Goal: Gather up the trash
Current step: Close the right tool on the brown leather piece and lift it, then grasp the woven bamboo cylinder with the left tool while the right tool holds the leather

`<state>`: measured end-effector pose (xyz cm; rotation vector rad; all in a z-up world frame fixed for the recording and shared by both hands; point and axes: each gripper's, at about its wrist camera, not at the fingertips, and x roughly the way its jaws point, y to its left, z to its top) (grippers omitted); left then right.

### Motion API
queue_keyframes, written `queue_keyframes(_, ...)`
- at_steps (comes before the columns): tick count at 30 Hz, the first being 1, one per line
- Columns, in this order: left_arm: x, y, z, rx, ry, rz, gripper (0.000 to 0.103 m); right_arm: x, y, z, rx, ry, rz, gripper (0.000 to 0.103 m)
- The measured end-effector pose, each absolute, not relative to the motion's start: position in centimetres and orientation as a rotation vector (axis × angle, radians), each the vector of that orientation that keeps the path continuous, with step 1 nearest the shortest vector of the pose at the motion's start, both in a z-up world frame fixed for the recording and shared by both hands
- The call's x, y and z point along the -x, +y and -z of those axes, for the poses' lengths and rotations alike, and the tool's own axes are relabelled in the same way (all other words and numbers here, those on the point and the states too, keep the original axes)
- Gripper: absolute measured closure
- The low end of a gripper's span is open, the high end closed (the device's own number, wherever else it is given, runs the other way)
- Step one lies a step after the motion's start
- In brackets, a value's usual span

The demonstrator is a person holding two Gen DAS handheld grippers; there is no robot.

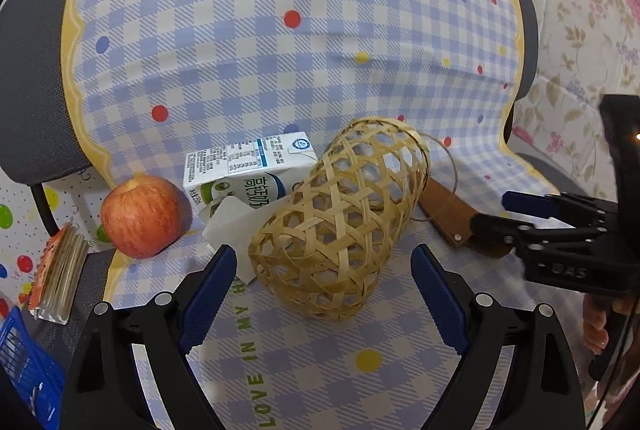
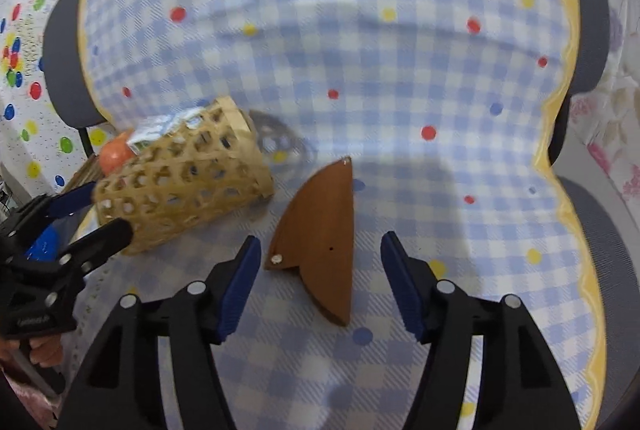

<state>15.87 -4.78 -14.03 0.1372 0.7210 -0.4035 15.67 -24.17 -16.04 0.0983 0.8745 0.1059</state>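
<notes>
A woven bamboo basket (image 1: pixel 340 222) lies on its side on the checked cloth, its closed end toward me. My left gripper (image 1: pixel 324 262) is open, its jaws on either side of that end, not touching. Behind the basket lie a white milk carton (image 1: pixel 244 169) and a white paper scrap (image 1: pixel 230 226). A red apple (image 1: pixel 140 216) sits to the left. My right gripper (image 2: pixel 320 250) is open around a brown leather sheath (image 2: pixel 320 226) lying flat. The basket (image 2: pixel 180 185) and my left gripper (image 2: pixel 86 213) show at the left of the right wrist view.
A small notebook (image 1: pixel 60 270) and a blue object (image 1: pixel 24 362) lie at the lower left. A thin twine loop (image 1: pixel 444 165) trails from the basket's mouth. The right gripper (image 1: pixel 516 213) reaches in from the right. Floral fabric (image 1: pixel 580 9) lies beyond the cloth's yellow edge.
</notes>
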Motion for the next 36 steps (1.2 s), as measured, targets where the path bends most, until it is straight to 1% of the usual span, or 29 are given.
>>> queue_keyframes(6,-16.2,-4.5,14.2,-0.129,0.725,0.400,0.015,-17.6,-22.7,17.7,-0.060,0.943,-0.107,0.041)
queue_keyframes(7,-16.3,-4.4,14.2,-0.126,0.725,0.399,0.015,-17.6,-22.7,17.7,-0.063,0.942,-0.110,0.047)
queue_keyframes(11,-16.2,-4.3,14.2,-0.119,0.726,0.398,0.015,-16.7,-22.4,17.2,-0.013,0.910,-0.049,0.049)
queue_keyframes(20,-17.1,-4.9,14.7,-0.112,0.746,0.416,0.015,-12.4,-23.6,13.8,-0.085,0.816,-0.017,0.049)
queue_keyframes(22,-17.4,-5.1,14.9,-0.106,0.753,0.453,0.017,-11.5,-23.9,13.1,-0.106,0.802,-0.031,0.049)
queue_keyframes(23,-17.4,-5.3,14.9,-0.114,0.756,0.482,0.020,-11.6,-23.9,13.0,-0.115,0.798,-0.039,0.049)
queue_keyframes(24,-17.3,-5.5,15.0,-0.119,0.761,0.501,0.030,-11.1,-24.0,12.7,-0.128,0.792,-0.046,0.049)
queue_keyframes(25,-17.0,-5.8,14.9,-0.126,0.763,0.519,0.030,-10.5,-24.1,12.5,-0.137,0.785,-0.049,0.049)
queue_keyframes(28,-16.2,-6.9,15.0,-0.157,0.759,0.533,0.030,-9.0,-24.4,12.1,-0.147,0.770,-0.050,0.049)
queue_keyframes(30,-16.5,-7.6,15.1,-0.173,0.760,0.490,0.025,-8.5,-24.6,11.9,-0.147,0.763,-0.043,0.049)
queue_keyframes(31,-16.8,-7.8,15.1,-0.163,0.764,0.472,0.020,-8.3,-24.6,11.8,-0.149,0.762,-0.041,0.049)
queue_keyframes(33,-17.2,-7.9,15.2,-0.136,0.772,0.496,0.019,-7.8,-24.6,11.8,-0.155,0.760,-0.037,0.049)
queue_keyframes(34,-17.3,-8.1,15.3,-0.133,0.774,0.498,0.020,-7.6,-24.7,11.7,-0.156,0.757,-0.035,0.049)
queue_keyframes(35,-17.4,-8.2,15.2,-0.128,0.769,0.505,0.025,-7.4,-24.8,11.7,-0.157,0.754,-0.035,0.049)
queue_keyframes(36,-17.4,-8.2,15.2,-0.121,0.764,0.509,0.034,-7.2,-24.9,11.6,-0.158,0.750,-0.033,0.049)
